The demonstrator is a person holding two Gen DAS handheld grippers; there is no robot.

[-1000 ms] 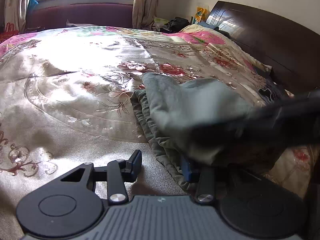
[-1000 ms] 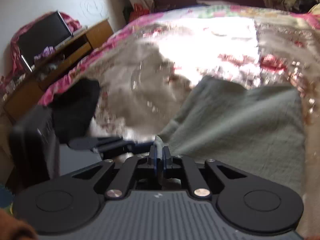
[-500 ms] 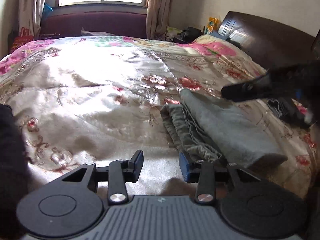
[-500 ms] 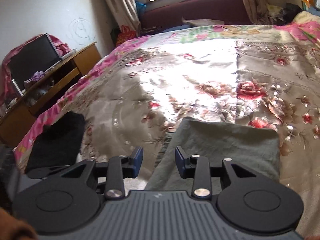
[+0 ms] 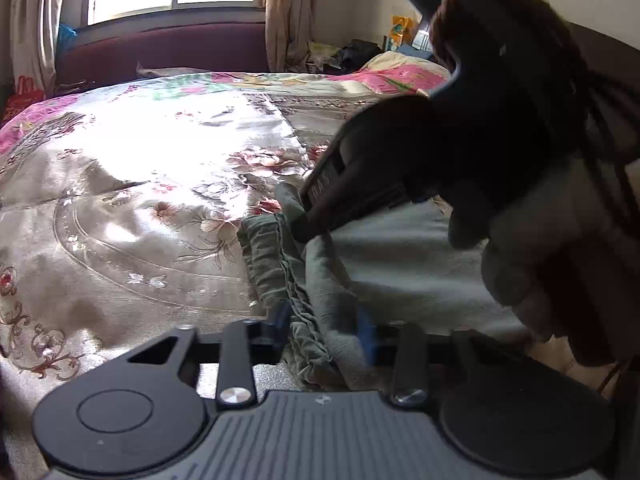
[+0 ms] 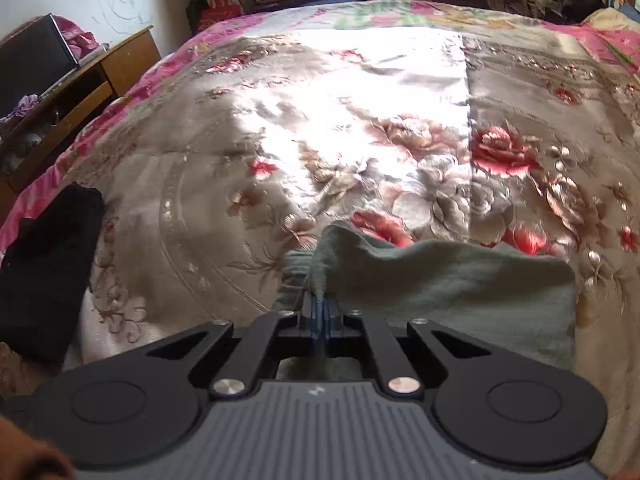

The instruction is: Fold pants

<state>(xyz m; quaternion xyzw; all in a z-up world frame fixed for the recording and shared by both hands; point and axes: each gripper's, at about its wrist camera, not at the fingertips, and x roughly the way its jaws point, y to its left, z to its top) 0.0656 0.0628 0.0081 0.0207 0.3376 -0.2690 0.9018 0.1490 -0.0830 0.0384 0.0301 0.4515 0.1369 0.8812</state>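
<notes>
Folded grey-green pants [image 5: 400,248] lie on the floral bedspread [image 5: 160,168]. My left gripper [image 5: 324,326] has the thick near-left corner of the fold between its blue pads, and its jaws are closing and pressing on it. My right gripper [image 6: 319,306] is shut on a thin pinch of the pants [image 6: 460,280] at the far-left corner, which rises in a small peak. In the left wrist view that right gripper [image 5: 300,232] reaches in from the right, carried by a gloved hand [image 5: 540,248] that hides the right part of the pants.
A black cloth [image 6: 44,280] lies at the bed's left edge. A wooden desk [image 6: 100,68] with a dark screen stands beyond it. A maroon sofa [image 5: 160,48] sits under the window, and clutter fills the far right corner.
Half a second ago both grippers stood open, clear of the cloth. Now both have closed on the left edge of the pants, and the right gripper has swung in front of the left camera.
</notes>
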